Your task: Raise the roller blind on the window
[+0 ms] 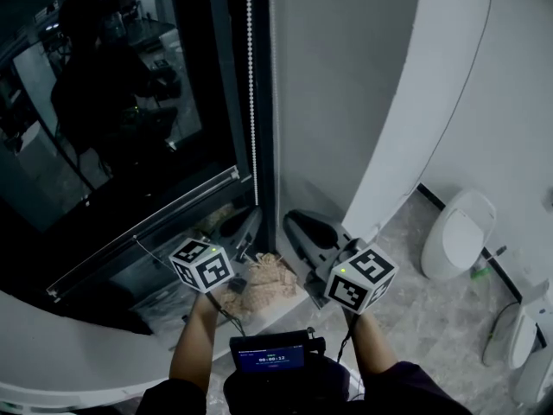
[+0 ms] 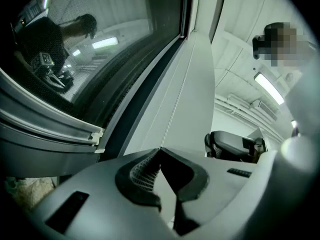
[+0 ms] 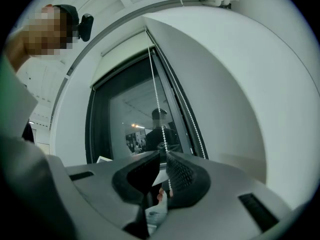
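Left tool [image 2: 161, 151]: jaws together at the tips, chain [image 2: 175, 109] runs straight into them. Right tool [image 3: 163, 156]: jaws narrow, pinched on the chain, beads visible in the gap. Pale rubble [image 1: 263, 284] lies on the ledge under both tools. A silver rail [image 1: 147, 227] crosses the window [image 1: 130, 102] low down. Chain hangs vertical along the window's right frame, hard beside the curved white wall [image 1: 406, 102]. White fixture [image 1: 458, 232] sits on the floor, well right. Blind [image 3: 125, 51] is high at the window top, long axis horizontal across it. The glass below shows reflections.
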### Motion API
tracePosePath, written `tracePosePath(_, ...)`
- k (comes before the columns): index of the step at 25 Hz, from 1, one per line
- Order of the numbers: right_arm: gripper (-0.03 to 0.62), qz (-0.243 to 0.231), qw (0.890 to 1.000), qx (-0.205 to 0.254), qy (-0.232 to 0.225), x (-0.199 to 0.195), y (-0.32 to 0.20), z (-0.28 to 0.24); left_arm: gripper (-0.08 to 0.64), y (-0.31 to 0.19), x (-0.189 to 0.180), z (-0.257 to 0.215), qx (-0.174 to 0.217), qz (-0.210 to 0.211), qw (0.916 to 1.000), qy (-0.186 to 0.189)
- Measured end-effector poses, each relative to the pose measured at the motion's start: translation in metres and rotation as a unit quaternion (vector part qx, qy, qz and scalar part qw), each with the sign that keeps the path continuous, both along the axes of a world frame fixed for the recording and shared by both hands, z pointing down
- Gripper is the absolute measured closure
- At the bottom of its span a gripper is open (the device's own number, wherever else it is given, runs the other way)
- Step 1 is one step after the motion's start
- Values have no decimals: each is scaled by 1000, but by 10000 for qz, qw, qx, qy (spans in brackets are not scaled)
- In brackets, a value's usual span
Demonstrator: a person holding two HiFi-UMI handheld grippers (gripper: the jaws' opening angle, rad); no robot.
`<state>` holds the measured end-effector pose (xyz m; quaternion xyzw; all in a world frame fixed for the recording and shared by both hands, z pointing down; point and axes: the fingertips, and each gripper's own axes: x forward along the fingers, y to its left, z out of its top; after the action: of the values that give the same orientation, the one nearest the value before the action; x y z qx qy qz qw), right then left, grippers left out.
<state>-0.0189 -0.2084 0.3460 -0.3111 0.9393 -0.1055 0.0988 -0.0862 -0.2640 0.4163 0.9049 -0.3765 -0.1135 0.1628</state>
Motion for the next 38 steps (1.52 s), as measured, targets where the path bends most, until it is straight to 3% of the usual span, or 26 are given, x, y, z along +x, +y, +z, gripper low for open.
tracePosePath(6, 572, 26, 10000, 2, -19, 3, 2, -2, 541, 6, -6, -12, 197, 65, 9998, -59)
tracePosePath(13, 572, 105, 9994, 166, -292, 6, 4, -10, 541, 36, -23, -55, 844, -403, 9950, -340)
tracePosePath(16, 572, 92, 9993, 187, -309, 4, 4, -10, 551, 45, -19, -68, 871, -257, 9957, -186)
tracePosePath(21, 584, 144, 9990, 383, -164, 0, 7, -14, 551, 56, -9, -79, 1002, -166, 9943, -323)
tracePosePath(38, 584, 30, 9984, 328, -451, 3, 16, -18, 551, 68, 5, -81, 996, 87, 9937, -506)
